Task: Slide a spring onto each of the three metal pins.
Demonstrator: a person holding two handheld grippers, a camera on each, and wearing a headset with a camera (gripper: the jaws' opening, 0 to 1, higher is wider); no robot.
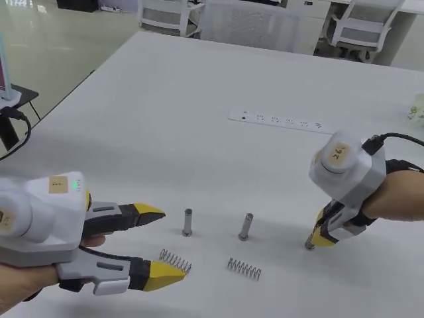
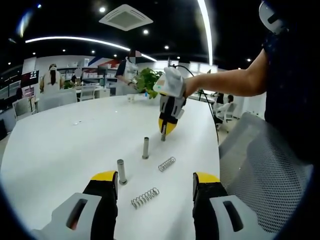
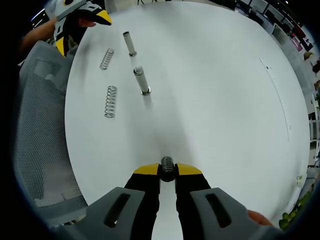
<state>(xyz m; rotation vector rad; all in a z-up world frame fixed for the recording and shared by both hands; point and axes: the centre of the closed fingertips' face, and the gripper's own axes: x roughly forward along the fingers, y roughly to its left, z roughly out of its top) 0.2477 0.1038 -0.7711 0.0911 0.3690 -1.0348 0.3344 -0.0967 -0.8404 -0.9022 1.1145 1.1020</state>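
left gripper [image 1: 171, 243] open at the near left, right gripper [image 1: 322, 238] on the first spring

left gripper sits nearest, low at the near left, its fingers spread wide with nothing between them. the left spring [image 1: 175, 260] lies flat on the white surface [image 1: 199, 119] just beside the lower fingertip. a little farther stands the left pin [image 1: 187, 222], upright and bare. to its right is the middle pin [image 1: 246, 226], also upright and bare, with the middle spring [image 1: 244, 268] lying loose just on its near side. at the right, the right gripper points down at the surface, its fingers pinched narrow on the held spring [image 3: 167, 169], which the right gripper view shows end-on. the right pin [image 1: 309, 246] shows just at those fingertips; whether the coil is already over its top i cannot tell.

my reading: the step in hand is the first of three, fitting the held spring over the right pin. the next move calls for lining the coil's bore up with the pin, easing it down, then letting go without tipping the pin. two springs lie loose. the left gripper is well placed to close on the left spring, which lies flat and thin, so it would need a low, level pinch.
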